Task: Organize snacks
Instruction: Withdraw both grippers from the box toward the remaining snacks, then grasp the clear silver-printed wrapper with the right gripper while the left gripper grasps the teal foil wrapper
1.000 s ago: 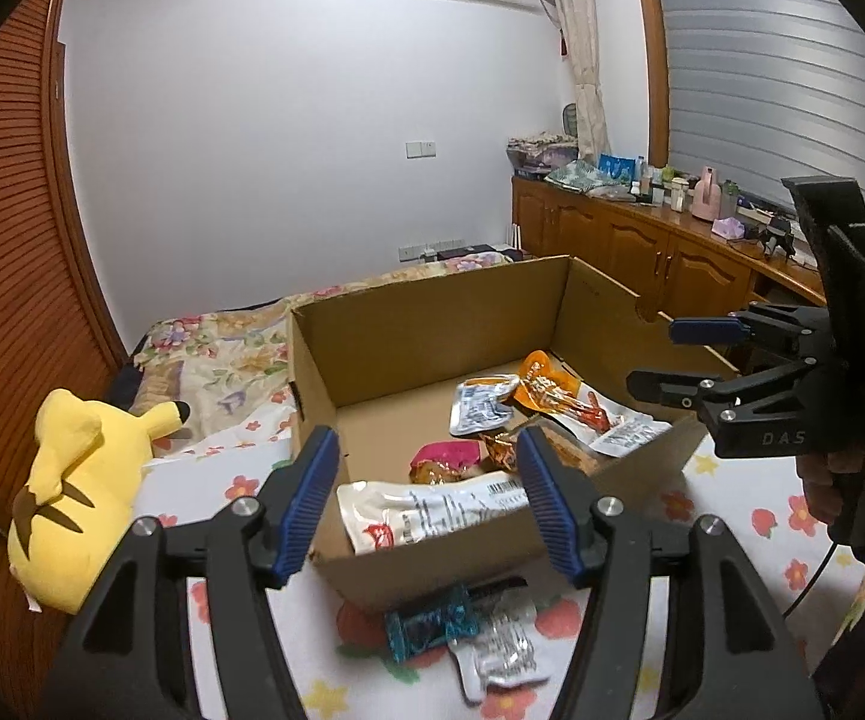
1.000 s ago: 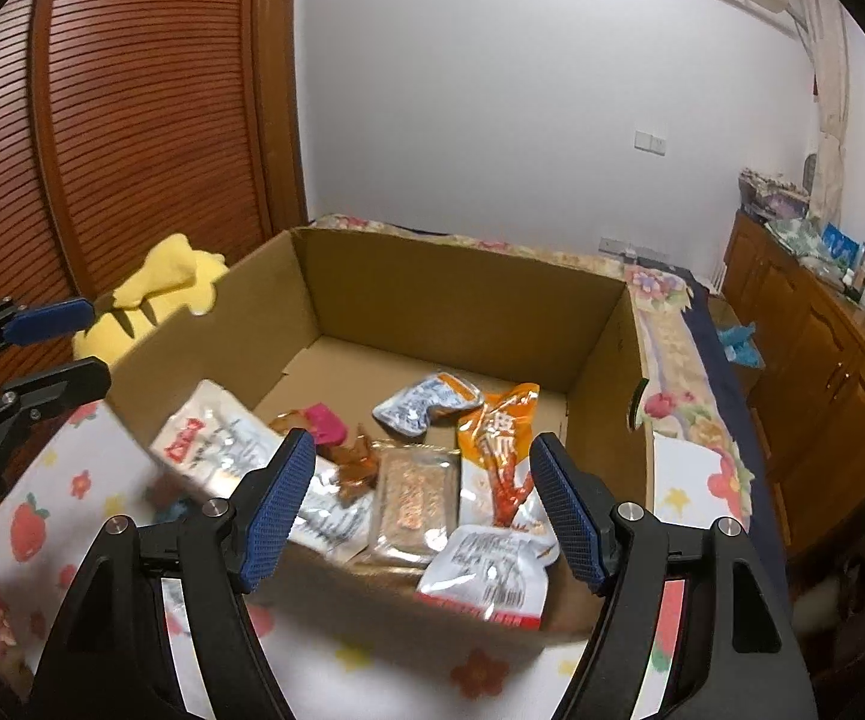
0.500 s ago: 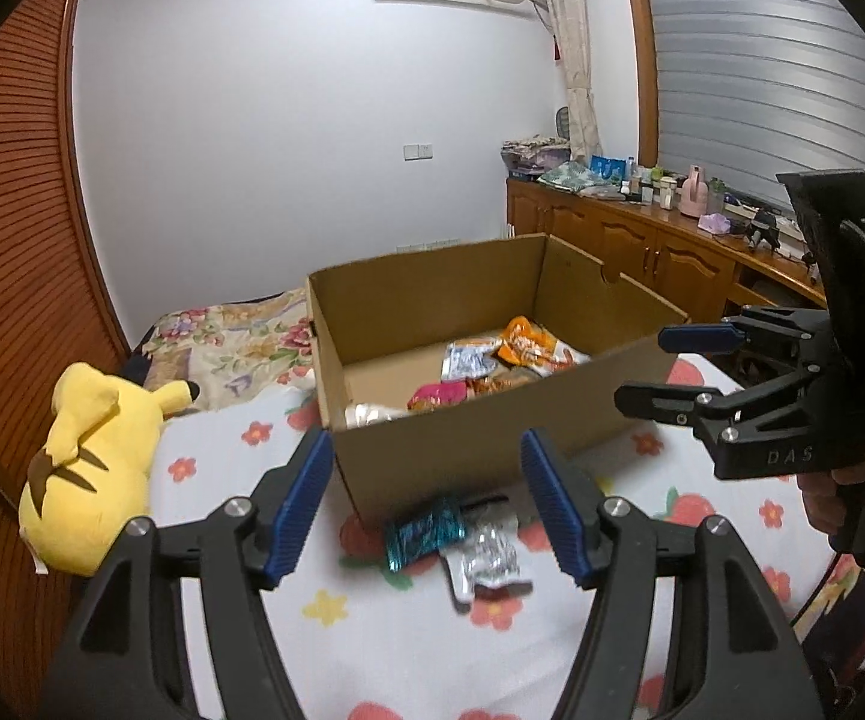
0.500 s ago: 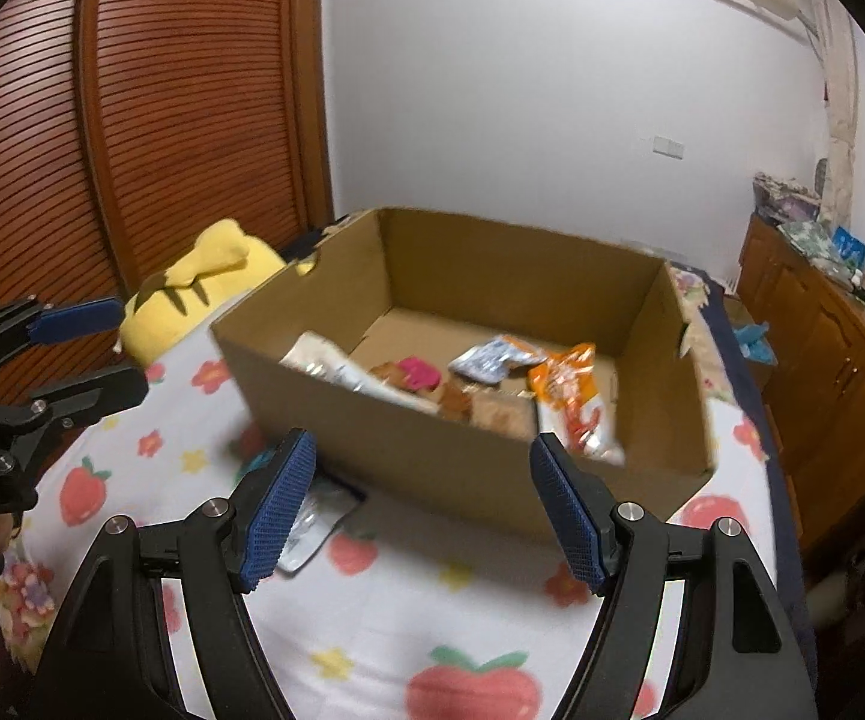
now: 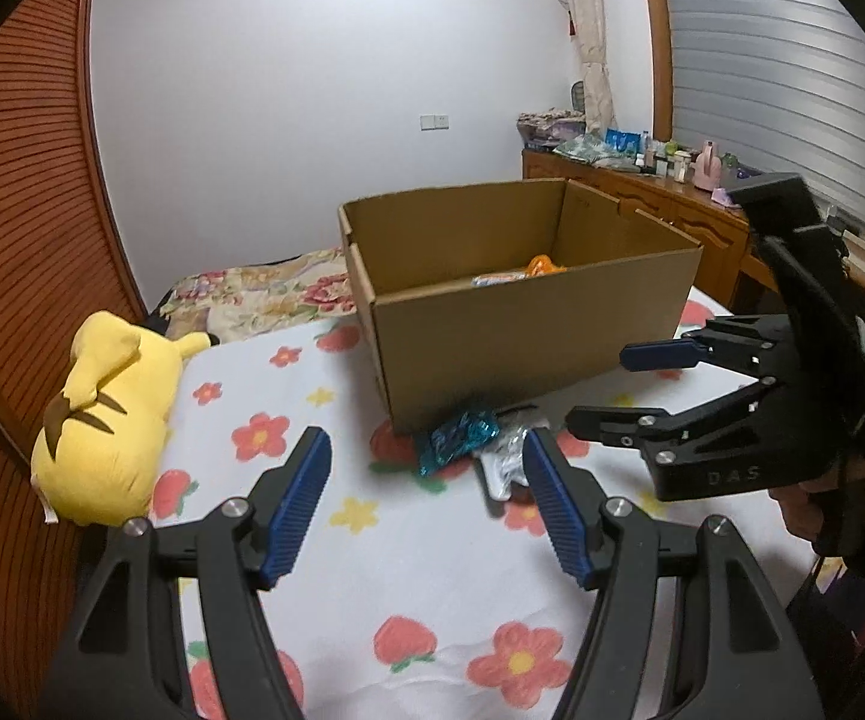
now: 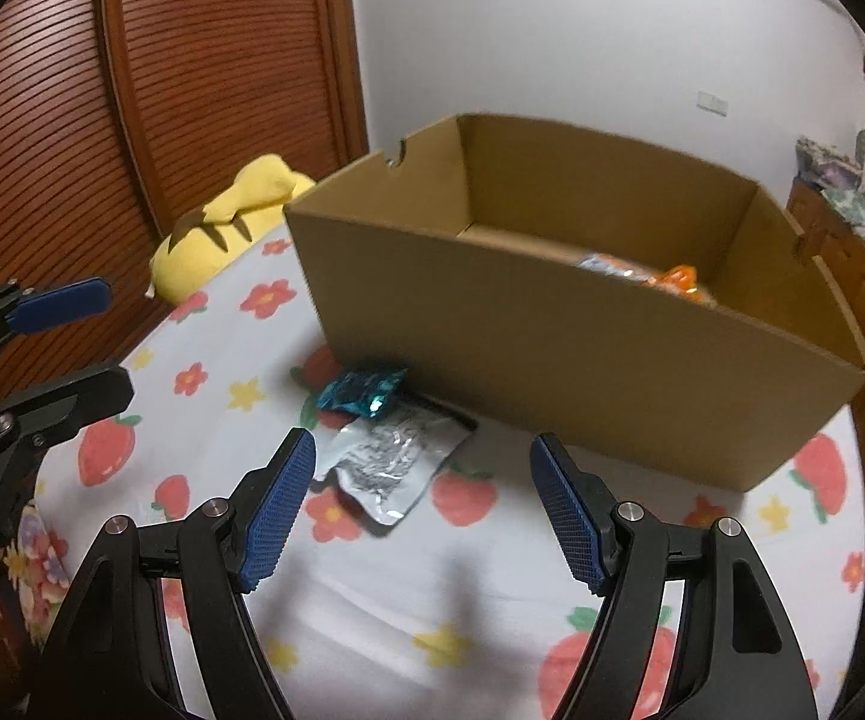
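An open cardboard box stands on the bed; it also shows in the right wrist view. An orange snack packet peeks over its rim. A teal packet and a silver packet lie on the sheet against the box front; the right wrist view shows the teal packet and the silver packet too. My left gripper is open and empty, short of the packets. My right gripper is open and empty, just before the silver packet.
A yellow plush toy lies at the bed's left edge by the wooden sliding door. A wooden cabinet with small items stands behind the box at right. The sheet has a flower and strawberry print.
Both grippers have pulled back and dropped lower, from above the box to in front of it. The box's contents are now mostly hidden by its front wall.
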A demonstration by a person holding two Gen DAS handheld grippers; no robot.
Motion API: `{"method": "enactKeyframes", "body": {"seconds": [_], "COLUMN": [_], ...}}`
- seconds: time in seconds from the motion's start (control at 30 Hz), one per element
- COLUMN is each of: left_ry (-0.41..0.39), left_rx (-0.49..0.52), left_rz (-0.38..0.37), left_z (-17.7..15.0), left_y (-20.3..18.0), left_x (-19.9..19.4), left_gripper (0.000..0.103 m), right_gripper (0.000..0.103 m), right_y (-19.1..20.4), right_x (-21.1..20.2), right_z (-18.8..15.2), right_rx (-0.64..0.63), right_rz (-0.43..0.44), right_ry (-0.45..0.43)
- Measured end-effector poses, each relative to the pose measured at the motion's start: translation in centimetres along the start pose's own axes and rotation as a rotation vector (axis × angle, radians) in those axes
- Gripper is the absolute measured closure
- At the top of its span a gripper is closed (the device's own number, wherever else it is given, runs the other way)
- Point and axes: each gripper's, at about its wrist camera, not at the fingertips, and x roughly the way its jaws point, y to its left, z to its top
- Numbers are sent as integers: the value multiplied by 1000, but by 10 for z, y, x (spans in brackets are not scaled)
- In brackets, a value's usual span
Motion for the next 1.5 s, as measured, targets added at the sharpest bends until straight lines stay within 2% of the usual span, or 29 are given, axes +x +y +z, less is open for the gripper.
{"method": "enactKeyframes", "body": {"seconds": [0.47,0.67,0.87,0.93,0.97,1.0,1.13,1.17,1.27,1.37,1.5], "left_ry": [27,33,41,46,50,53,66,69,80,90,98], "left_rx": [-44,-53,-60,-64,-67,-69,-79,-83,-90,-93,-100], "left_rz": [6,4,-1,-4,-7,-10,-17,-22,-26,-28,-32], "left_z": [-21,-22,-23,-24,-24,-24,-26,-28,-30,-32,-31], "left_y": [19,22,21,21,20,20,18,18,17,15,12], "left_x": [4,7,12,15,17,19,27,29,37,45,59], "left_gripper": [36,36,36,36,37,36,37,37,37,37,37], "right_gripper": [27,27,27,38,48,53,55,63,73,80,83], "right_y": [10,5,5,7,9,11,15,14,10,6,3], "right_x": [70,86,85,84,82,81,76,74,61,46,30], "right_z": [1,2,1,0,0,0,-5,-7,-9,-13,-21], "right_rx": [-9,5,5,-5,-8,-11,-19,-12,-4,-10,-16], "right_rz": [-25,-29,-18,-4,13,22,34,43,56,79,85], "right_ry": [124,171,170,163,162,163,156,157,128,110,96]}}
